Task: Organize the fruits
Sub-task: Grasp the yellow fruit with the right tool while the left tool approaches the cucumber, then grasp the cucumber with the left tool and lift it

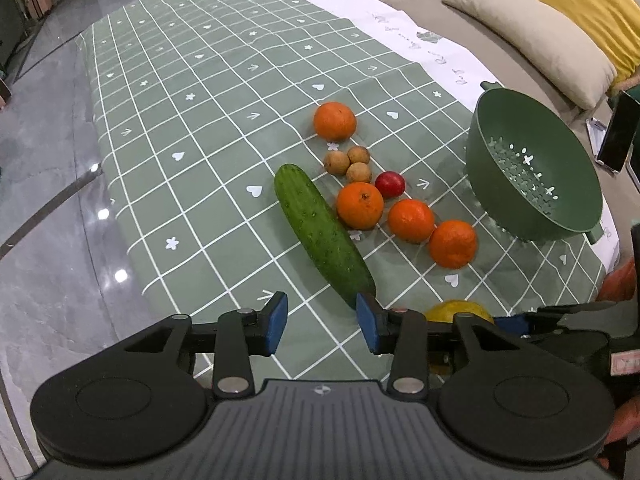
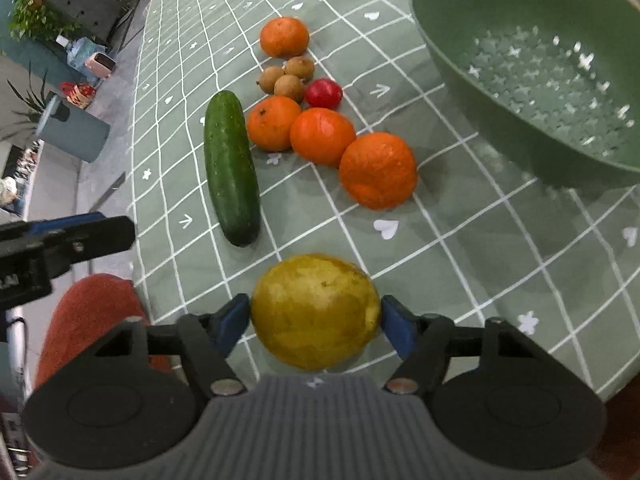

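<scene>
A yellow round fruit lies on the green checked cloth at the near edge, and my right gripper is shut on it, a blue pad against each side. My left gripper stands open over the cloth with nothing between its pads. The near end of a cucumber lies just beyond its right pad. Past the cucumber sit several oranges, three small brown fruits and a small red fruit. A green colander stands at the right with nothing in it.
The cloth's left edge drops to a glossy grey floor. A sofa with beige and yellow cushions runs behind the table. A phone on a stand is right of the colander. An orange-red cushion or seat lies below the table's near corner.
</scene>
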The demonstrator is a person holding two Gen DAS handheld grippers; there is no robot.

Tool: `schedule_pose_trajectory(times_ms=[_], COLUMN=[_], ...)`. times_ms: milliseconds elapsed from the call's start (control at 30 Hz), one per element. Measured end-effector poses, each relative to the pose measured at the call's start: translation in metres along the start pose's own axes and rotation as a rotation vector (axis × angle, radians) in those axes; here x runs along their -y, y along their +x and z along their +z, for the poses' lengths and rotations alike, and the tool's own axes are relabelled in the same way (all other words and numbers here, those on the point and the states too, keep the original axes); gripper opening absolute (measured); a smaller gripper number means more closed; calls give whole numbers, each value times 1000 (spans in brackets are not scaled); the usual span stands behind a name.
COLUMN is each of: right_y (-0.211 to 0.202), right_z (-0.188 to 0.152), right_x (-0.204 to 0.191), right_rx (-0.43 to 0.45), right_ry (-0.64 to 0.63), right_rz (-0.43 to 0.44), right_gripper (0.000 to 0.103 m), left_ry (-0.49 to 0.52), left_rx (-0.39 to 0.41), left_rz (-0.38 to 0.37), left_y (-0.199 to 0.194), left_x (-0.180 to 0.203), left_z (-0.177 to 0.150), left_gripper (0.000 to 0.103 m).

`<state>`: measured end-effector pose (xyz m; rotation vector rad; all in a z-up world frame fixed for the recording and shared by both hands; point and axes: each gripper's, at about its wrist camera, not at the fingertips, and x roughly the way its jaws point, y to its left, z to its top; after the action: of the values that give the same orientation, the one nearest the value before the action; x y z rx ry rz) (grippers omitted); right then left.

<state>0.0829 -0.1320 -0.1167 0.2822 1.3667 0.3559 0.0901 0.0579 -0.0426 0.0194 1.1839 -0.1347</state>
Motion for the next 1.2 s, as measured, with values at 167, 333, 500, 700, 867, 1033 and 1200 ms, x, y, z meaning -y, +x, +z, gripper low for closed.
schedule_pose_trajectory(times_ms=[167,333,500,700,867,1033,1200], right_y=[-2,-16,-36,-56,-61,-72,-81], right_z=[2,6,12,14,15,10,6], right_x=[5,9,15,19,21,22,21], right_rx=[-14,9,31,48,61,77,99], right_ry=[14,-11,-39,-62,-66,-67,-74], right_rz=[20,17,25,28,21,24,21], right_gripper=[65,65,65,65,65,65,65], left_ry=[-53,-60,-78,-34,-42,-93,-162], left_rx=[-13,-38,-87,-131,-149,-144,-121], left_rz=[-3,6,48,39,16,-42,-76], left_y=[20,47,75,91,100,105,101], left_x=[-3,1,1,2,3,-6,-14], left_z=[14,34,53,64,69,64,57], left_gripper=[60,62,62,62,63,55,49])
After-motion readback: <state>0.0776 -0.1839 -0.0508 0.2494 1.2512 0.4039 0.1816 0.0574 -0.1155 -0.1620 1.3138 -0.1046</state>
